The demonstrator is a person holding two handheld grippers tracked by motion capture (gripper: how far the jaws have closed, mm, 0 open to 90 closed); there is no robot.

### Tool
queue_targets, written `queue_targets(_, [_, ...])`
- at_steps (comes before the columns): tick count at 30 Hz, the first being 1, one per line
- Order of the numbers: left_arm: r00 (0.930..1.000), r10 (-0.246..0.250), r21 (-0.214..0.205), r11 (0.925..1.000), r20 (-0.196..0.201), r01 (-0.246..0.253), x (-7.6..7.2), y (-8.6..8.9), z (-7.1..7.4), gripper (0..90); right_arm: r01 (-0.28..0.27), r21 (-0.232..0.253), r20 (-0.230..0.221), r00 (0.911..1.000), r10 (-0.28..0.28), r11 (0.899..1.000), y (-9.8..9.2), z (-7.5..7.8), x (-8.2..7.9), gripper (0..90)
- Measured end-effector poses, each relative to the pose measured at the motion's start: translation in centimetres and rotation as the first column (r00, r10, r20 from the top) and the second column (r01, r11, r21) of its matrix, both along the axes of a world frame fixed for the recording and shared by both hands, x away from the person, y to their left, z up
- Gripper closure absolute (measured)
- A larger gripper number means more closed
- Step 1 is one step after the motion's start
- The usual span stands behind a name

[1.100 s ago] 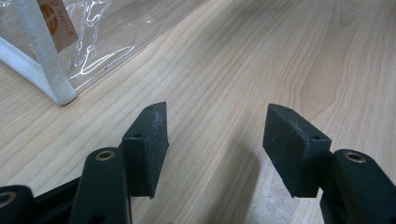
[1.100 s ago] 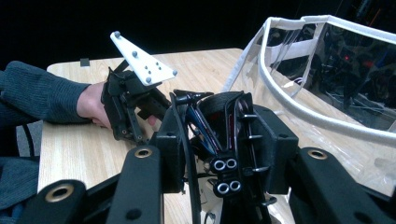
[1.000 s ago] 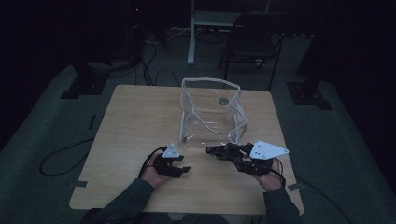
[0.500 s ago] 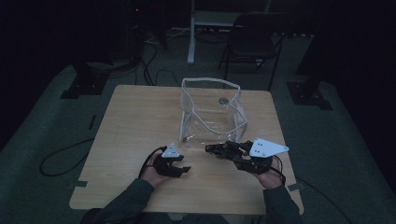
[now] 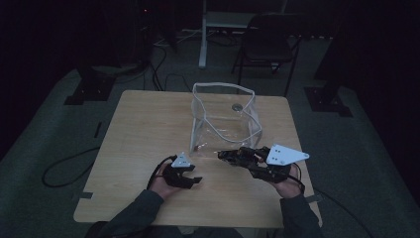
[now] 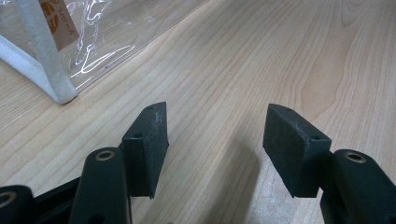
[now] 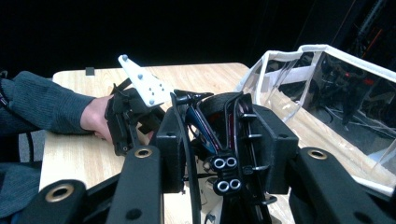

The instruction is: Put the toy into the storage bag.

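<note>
Clear bag [image 5: 225, 119] just beyond toy car [image 7: 224, 140], chair [image 5: 270, 44] behind table [image 5: 143, 129].

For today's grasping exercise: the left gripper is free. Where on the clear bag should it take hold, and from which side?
Grip the clear bag by its white-trimmed top rim, coming down from above. The bag stands upright with its mouth open, and the stiff edging suits the open left gripper better than the slick film walls.

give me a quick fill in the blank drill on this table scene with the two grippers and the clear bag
1. The right gripper is shut on a black toy ____.
2. The left gripper has its jaws ____, with nothing between them.
3. The clear plastic bag stands on the wooden ____.
4. In the high view, the bag's top is ____.

Missing words: car; open; table; open
</note>
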State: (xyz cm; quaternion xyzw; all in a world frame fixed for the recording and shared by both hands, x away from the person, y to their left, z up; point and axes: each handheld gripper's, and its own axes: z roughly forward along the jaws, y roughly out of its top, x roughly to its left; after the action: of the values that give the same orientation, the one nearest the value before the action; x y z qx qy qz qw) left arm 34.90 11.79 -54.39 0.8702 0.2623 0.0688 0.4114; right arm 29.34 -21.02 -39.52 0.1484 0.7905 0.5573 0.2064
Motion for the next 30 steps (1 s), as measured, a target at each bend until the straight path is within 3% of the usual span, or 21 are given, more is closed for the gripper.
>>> queue_targets(30, [1.0,0.001,0.001,1.0,-0.001,-0.001,0.0,0.0,0.0,40.9,-0.017,0.015,0.051,0.9985,0.017,1.0,0.0,2.6,0.0,59.6])
